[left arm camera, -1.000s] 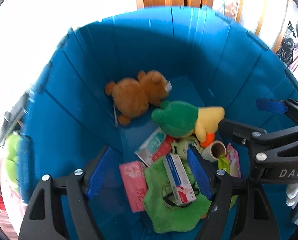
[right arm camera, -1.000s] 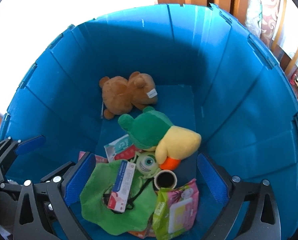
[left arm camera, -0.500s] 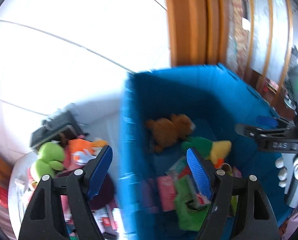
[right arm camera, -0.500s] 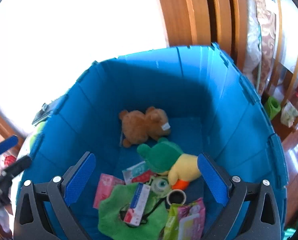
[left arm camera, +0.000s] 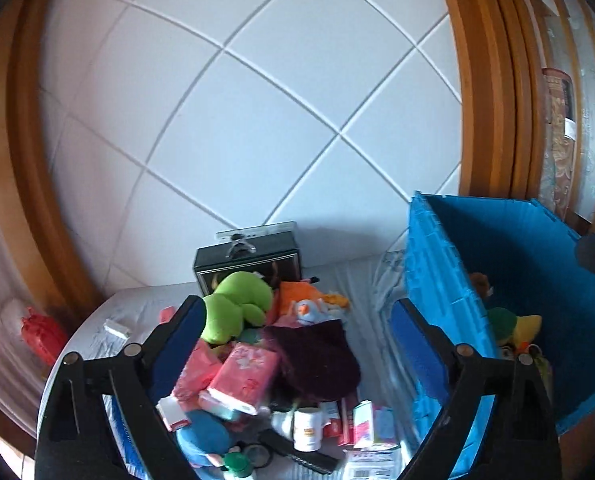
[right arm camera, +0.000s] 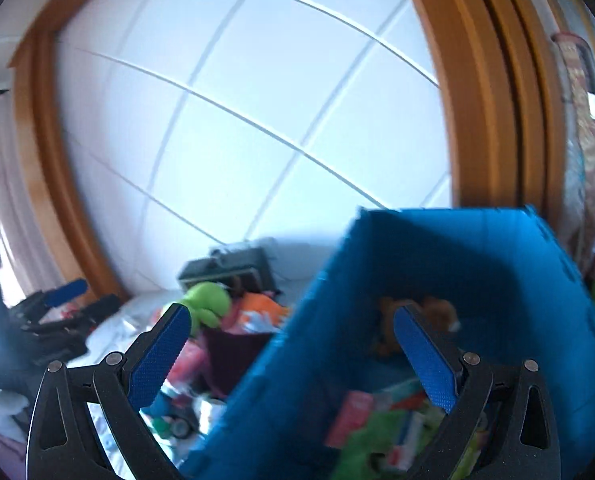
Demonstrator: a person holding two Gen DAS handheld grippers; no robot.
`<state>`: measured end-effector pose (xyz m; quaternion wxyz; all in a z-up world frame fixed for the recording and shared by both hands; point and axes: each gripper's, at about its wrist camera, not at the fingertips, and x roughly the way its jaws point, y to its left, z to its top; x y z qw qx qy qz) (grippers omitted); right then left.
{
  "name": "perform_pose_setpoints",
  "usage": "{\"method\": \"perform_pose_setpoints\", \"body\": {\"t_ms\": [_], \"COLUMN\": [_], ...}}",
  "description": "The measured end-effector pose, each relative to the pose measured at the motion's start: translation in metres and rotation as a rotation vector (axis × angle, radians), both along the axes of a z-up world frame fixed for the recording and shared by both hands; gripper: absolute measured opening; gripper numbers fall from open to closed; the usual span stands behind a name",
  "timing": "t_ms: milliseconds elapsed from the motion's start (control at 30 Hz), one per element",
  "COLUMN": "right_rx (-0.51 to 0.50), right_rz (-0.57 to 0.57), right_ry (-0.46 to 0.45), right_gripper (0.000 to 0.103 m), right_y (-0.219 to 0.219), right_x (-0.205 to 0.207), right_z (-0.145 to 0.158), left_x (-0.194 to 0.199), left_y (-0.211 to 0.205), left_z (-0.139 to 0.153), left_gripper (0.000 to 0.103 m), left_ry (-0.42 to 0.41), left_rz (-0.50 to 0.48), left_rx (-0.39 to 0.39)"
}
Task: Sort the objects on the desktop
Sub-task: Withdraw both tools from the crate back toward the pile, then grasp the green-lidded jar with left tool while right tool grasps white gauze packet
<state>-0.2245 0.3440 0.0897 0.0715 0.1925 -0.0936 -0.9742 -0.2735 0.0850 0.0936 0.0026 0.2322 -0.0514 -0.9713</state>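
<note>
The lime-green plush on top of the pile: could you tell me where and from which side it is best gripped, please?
Probably grip the lime-green plush across its rounded upper bulge, coming from above. It lies on top of the pile, so that part is exposed, while the black case crowds its back. The left gripper is empty, its jaws opening.

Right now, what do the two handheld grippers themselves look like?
Both match. The left gripper and the right gripper each have two black plastic arms with cut-out slots, silver screw heads at the joints, and flat fingers faced with bright blue textured pads. No cables or lettering show on either in these views, and no hand or sleeve can be made out clearly.
</note>
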Motion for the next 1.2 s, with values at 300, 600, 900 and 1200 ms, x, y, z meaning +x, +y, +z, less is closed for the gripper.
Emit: {"method": "perform_pose_setpoints", "body": {"t_ms": [300,600,900,1200], "right_rx": [0.079,0.084,0.08,0.063], "right_rz": [0.131,0.228,0.102,-0.119], "right_ry": [0.094,-0.085,-0.433,-0.621], "right_gripper": [0.103,0.103,0.103,0.088], "right_y": [-0.136,-0.213,-0.206,-0.168], "right_x": [0.004,-0.004,-0.023,-0.005], "right_z": [-0.034,-0.119,-0.262,-0.342], "left_x": [0.023,0.036,0.011,-0.033], "left_y": [-0.128,-0.175,-0.159,-0.135], "left_z": [-0.092,-0.213,-0.299,-0.344], "left_gripper": [0.098,0.098,0.083,0.07], "left_ry": [-0.151,-0.327,-0.491,-0.565], "left_rz": [0.14,0.171,0.042,-0.057], "left_rx": [0.108,0.163,0.152,0.179]}}
